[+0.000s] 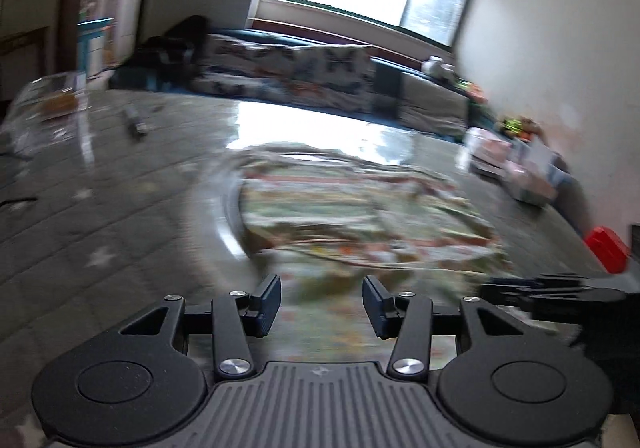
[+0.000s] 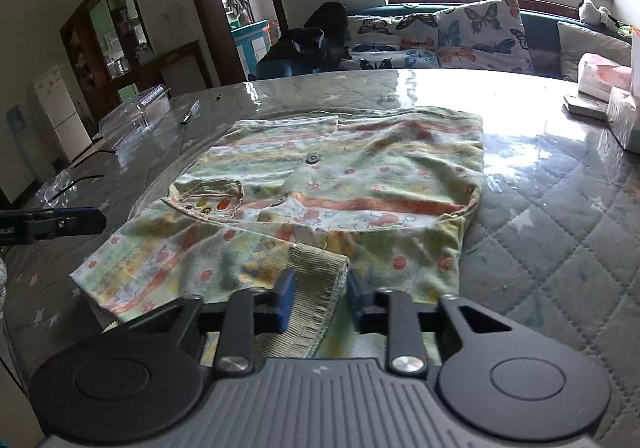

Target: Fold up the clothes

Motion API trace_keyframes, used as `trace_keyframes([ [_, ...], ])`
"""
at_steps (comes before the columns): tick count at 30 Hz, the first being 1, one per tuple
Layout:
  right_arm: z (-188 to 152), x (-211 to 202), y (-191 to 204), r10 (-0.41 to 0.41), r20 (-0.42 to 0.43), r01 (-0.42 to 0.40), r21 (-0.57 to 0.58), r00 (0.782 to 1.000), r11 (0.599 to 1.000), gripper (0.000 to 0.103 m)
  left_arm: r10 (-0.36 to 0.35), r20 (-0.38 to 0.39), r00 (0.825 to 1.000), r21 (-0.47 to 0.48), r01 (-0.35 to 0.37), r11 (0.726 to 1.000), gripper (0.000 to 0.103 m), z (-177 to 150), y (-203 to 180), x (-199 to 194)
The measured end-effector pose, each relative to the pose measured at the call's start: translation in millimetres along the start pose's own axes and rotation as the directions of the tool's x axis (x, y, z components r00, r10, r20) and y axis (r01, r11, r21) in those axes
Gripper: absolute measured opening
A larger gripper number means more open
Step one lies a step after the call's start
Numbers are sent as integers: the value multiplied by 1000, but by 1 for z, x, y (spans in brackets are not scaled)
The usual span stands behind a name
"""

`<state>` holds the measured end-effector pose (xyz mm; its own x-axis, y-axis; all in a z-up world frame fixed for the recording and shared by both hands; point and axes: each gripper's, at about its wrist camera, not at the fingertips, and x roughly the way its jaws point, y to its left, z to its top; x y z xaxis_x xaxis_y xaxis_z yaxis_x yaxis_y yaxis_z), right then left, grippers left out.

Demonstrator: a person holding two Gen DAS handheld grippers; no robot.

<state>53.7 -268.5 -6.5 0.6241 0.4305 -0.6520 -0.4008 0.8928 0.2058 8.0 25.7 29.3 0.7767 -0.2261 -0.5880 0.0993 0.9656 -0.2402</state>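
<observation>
A small green, yellow and orange patterned child's garment [image 2: 320,184] lies spread on the glass-topped quilted table [image 2: 552,240]. Its ribbed cuff [image 2: 316,288] lies between the fingers of my right gripper [image 2: 320,298], whose jaws stand apart around the cuff without pinching it. In the left wrist view the garment [image 1: 352,208] is blurred by motion. My left gripper [image 1: 322,306] is open and empty over the garment's near edge. The left gripper also shows at the left edge of the right wrist view [image 2: 60,224].
A clear plastic box [image 2: 136,116] and a pen [image 2: 190,113] lie at the table's far left. Tissue packs and boxes [image 2: 608,88] stand at the right. A red object [image 1: 606,248] sits at the right edge. A sofa with butterfly cushions [image 2: 460,36] stands behind the table.
</observation>
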Motion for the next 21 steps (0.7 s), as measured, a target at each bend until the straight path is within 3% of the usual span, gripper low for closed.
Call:
trace_keyframes([
  [4,5,-5,4,-35,23,35,-17,999,999,4,34,-2,999,-36,-34,999,49,-3,17,1],
  [12,26,-32,18,-88,136,100,-79,987,992,3,58,-11,998,-20,-58,998,49,-5,22,8],
  [17,22,-7,7,-120,51,122,-47,991,991,3,105,-31,994,20,-104,994,49,-9,19,21],
  [21,14,1,1,-149,30,150,-51,988,987,7,136,-41,990,37,-134,990,49,-7,21,23],
])
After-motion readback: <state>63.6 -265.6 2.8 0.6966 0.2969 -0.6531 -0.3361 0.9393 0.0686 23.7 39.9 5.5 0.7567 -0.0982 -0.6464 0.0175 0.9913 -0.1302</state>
